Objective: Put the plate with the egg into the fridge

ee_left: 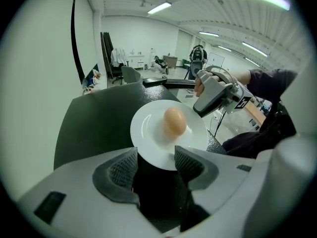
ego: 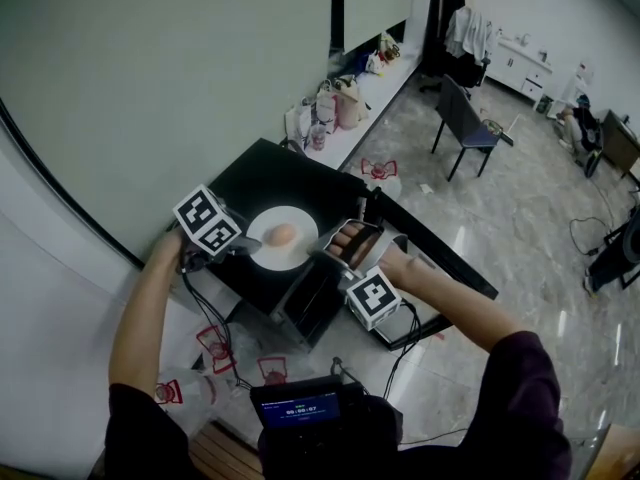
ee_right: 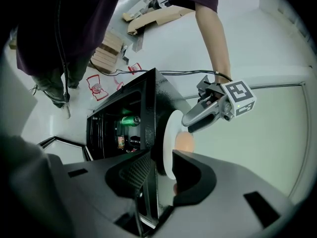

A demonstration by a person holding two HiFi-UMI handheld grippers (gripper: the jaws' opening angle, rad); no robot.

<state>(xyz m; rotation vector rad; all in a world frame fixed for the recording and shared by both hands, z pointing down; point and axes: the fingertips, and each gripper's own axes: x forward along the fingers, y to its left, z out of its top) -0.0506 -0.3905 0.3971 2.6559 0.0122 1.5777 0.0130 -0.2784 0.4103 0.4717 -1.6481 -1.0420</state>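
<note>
the small screen unit (ego: 297, 408) at the person's chest sits closest in the head view, its display lit. beyond it a little black fridge (ego: 262, 183) stands beside the white wall. the white plate (ego: 283, 238) rests flat on top of it, with the brown egg (ego: 282, 234) lying near the plate's middle. the left gripper (ee_left: 156, 160) is wide open: its two pads stand well apart on either side of the plate's near rim, and neither presses on it. the right gripper (ee_right: 161, 165) is at the opposite rim and only partly open. the rim shows edge-on between its pads with a clear gap to the meshed pad, so it has no clamp on the plate. in the right gripper view the inside of the fridge is open to sight, with a green can (ee_right: 130, 120) lying on a shelf. a dark chair (ego: 462, 123) stands well apart on the shiny floor.
</note>
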